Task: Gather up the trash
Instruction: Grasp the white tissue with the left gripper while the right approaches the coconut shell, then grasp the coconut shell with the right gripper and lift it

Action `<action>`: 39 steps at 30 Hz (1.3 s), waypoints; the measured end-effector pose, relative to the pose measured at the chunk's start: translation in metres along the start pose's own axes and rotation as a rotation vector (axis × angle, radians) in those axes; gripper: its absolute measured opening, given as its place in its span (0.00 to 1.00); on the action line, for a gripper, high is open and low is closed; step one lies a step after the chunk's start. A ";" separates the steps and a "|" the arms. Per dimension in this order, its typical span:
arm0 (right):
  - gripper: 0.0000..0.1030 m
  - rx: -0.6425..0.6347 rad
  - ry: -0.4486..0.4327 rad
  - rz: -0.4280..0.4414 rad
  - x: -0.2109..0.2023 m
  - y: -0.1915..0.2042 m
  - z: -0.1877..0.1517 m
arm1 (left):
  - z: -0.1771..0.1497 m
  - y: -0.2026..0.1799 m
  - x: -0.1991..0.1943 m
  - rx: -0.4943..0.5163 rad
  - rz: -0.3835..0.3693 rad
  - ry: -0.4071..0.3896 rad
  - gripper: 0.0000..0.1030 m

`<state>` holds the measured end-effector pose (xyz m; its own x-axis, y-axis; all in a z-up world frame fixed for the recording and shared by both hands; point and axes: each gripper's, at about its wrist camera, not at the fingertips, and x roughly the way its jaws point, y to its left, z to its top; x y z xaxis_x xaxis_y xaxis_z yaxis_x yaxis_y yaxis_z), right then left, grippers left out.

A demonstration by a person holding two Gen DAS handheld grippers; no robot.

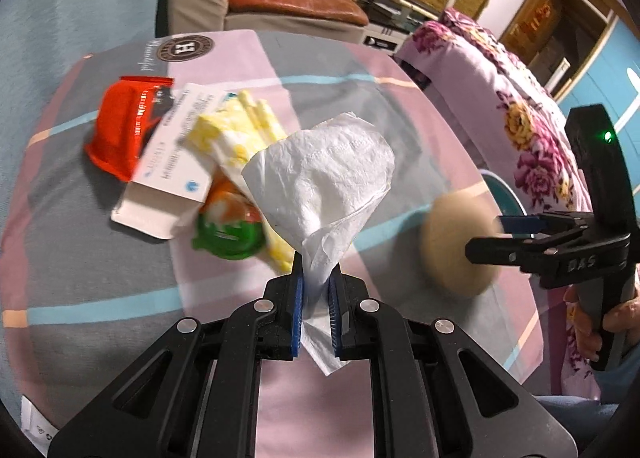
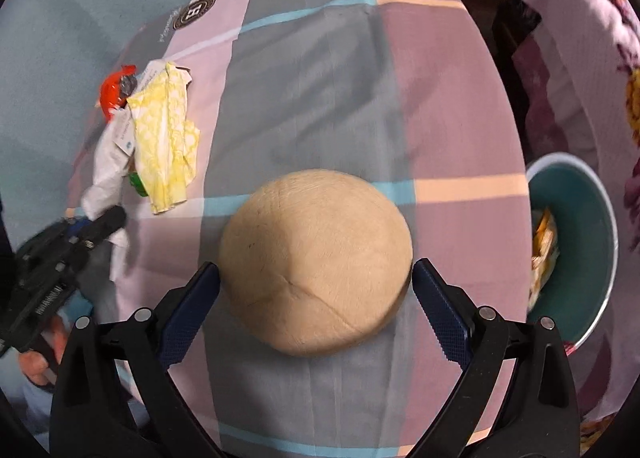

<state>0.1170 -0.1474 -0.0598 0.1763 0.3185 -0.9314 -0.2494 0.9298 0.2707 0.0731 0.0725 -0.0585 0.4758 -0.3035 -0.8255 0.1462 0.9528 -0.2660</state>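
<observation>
Checked cloth on desk (image 2: 320, 70); left gripper (image 1: 316, 282) fingers clenched on white tissue (image 1: 320, 178); right gripper (image 2: 316, 290) fingers spread wide around tan ball (image 2: 316, 258), contact unclear.

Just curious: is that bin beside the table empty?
No: in the right wrist view the teal bin already holds some yellow-orange wrappers.
</observation>
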 end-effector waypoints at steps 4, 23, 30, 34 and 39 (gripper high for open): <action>0.90 0.012 -0.027 0.025 -0.009 -0.001 -0.002 | -0.001 -0.006 0.003 0.004 -0.005 0.006 0.11; 0.90 0.011 -0.005 -0.012 0.024 0.007 -0.006 | -0.009 -0.001 -0.001 -0.018 0.008 0.013 0.11; 0.83 0.015 -0.028 0.009 0.019 -0.003 -0.013 | -0.009 -0.010 -0.001 0.001 0.001 0.017 0.11; 0.26 0.059 -0.070 0.066 -0.004 -0.017 -0.012 | -0.004 -0.024 0.003 0.025 -0.008 0.020 0.11; 0.18 0.098 -0.076 0.029 -0.017 -0.040 -0.009 | 0.003 -0.043 0.005 0.060 -0.025 0.014 0.11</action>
<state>0.1150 -0.1920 -0.0568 0.2426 0.3551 -0.9028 -0.1618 0.9324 0.3233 0.0719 0.0302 -0.0499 0.4593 -0.3264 -0.8261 0.2099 0.9436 -0.2561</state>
